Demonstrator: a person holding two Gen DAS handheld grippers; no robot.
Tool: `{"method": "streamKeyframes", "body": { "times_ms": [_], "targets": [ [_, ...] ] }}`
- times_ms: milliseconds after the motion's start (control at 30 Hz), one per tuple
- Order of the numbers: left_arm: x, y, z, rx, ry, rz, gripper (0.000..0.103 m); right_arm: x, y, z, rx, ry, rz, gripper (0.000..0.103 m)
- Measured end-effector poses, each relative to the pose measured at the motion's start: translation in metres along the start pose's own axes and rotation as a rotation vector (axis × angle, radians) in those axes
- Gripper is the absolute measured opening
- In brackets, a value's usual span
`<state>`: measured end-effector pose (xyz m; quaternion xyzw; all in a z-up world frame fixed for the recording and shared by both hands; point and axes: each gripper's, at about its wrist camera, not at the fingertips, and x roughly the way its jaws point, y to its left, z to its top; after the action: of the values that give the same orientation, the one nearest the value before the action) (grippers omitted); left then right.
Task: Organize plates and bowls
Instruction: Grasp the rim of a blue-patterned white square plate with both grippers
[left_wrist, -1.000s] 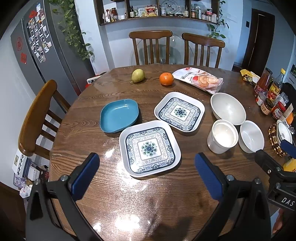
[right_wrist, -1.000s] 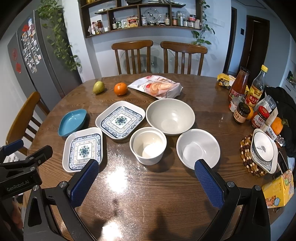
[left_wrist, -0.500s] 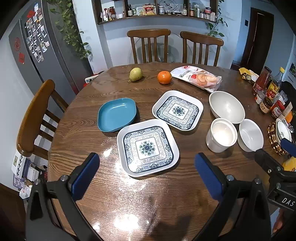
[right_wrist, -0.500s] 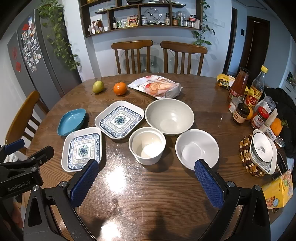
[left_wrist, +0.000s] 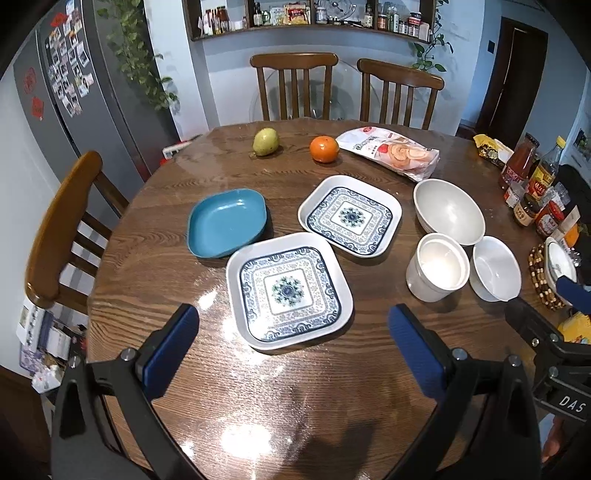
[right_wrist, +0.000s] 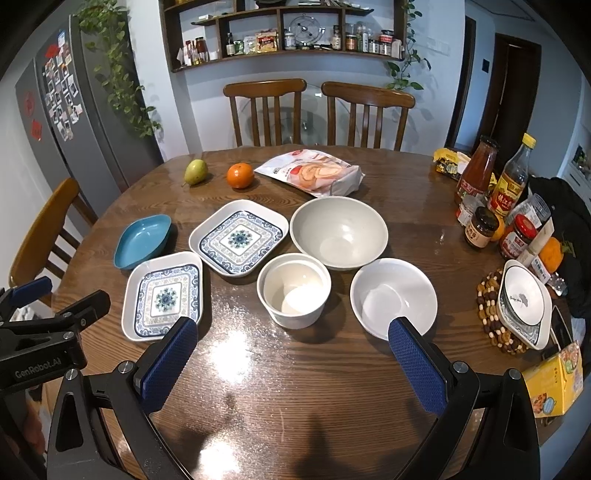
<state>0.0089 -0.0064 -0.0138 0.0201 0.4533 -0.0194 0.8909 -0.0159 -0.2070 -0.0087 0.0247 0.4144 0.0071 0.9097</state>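
Two hand-held grippers are hovering over the near edge of a round wooden dining table (left_wrist: 155, 258), both with blue-padded fingers spread wide and holding nothing. In the left wrist view, the left gripper (left_wrist: 293, 341) is pointing toward 12 o'clock, with the near patterned square plate (left_wrist: 288, 291) lying just ahead between its fingertips. A second patterned square plate (left_wrist: 350, 220) is sitting at 1 o'clock beyond it, the two nearly touching at a corner, and a blue dish (left_wrist: 226, 222) is resting at 11 o'clock, its edge just beside the near plate. In the right wrist view, the right gripper (right_wrist: 293, 341) is facing a white straight-sided cup-bowl (right_wrist: 294, 290) at 12 o'clock, with a small white bowl (right_wrist: 393, 297) at 1 o'clock just beyond its right fingertip and a large grey-white bowl (right_wrist: 338, 231) sitting behind both. Farther back, a pear (right_wrist: 195, 171), an orange (right_wrist: 240, 175) and a bag of snacks (right_wrist: 314, 177) are lying along the far side. Sauce bottles and jars (right_wrist: 491, 206) are crowding the 2 o'clock edge, near a bowl on a beaded trivet (right_wrist: 522, 301). Nothing is standing between either gripper and the dishes.
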Motion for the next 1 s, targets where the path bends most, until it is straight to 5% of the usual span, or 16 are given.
{"method": "streamKeyframes", "body": {
  "times_ms": [267, 467, 633, 700, 867, 1000],
  "targets": [
    [0.018, 0.035, -0.003, -0.159, 0.077, -0.164, 0.102, 0.002, -0.007, -0.003, 0.0, 0.011, 0.024, 0.103],
    [0.034, 0.059, -0.008, -0.225, 0.126, -0.125, 0.102, 0.011, 0.001, -0.005, -0.006, 0.041, 0.08, 0.103],
    [0.057, 0.076, -0.015, -0.247, 0.153, -0.074, 0.101, 0.026, 0.028, -0.01, -0.068, 0.094, 0.208, 0.103],
    [0.071, 0.081, -0.018, -0.248, 0.17, -0.077, 0.096, 0.035, 0.049, -0.011, -0.118, 0.113, 0.265, 0.098],
    [0.106, 0.087, -0.021, -0.251, 0.212, -0.132, 0.063, 0.091, 0.095, -0.007, -0.225, 0.205, 0.306, 0.052],
    [0.13, 0.09, -0.02, -0.23, 0.237, -0.142, 0.048, 0.144, 0.106, 0.002, -0.201, 0.289, 0.267, 0.039]
  ]
}}
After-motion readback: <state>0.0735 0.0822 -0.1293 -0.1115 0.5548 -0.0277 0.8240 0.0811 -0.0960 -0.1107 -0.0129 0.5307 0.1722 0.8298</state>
